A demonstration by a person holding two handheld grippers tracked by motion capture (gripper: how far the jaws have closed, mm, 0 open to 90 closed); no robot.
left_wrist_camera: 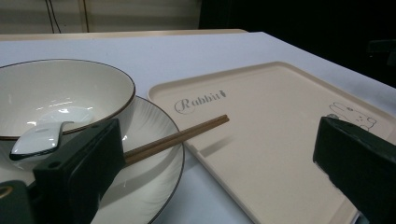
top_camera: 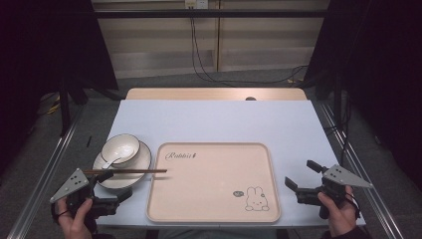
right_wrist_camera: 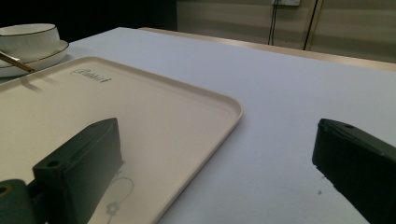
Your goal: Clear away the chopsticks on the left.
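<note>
Chopsticks (top_camera: 130,171) lying loose across plate (top_camera: 142,162) and tray (top_camera: 154,199) may roll off if left gripper (top_camera: 112,189), jaws wide and empty, nudges them.

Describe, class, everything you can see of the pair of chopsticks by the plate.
The chopsticks are two thin, straight, dark brown sticks that look like wood, lying side by side and touching. They lie nearly level across the near part of the white plate, in front of the bowl. Their right ends bridge the gap and rest on the left rim of the beige tray, below the "Rabbit" lettering. Their left ends reach toward the left gripper, whose open jaws are not closed on them.
</note>
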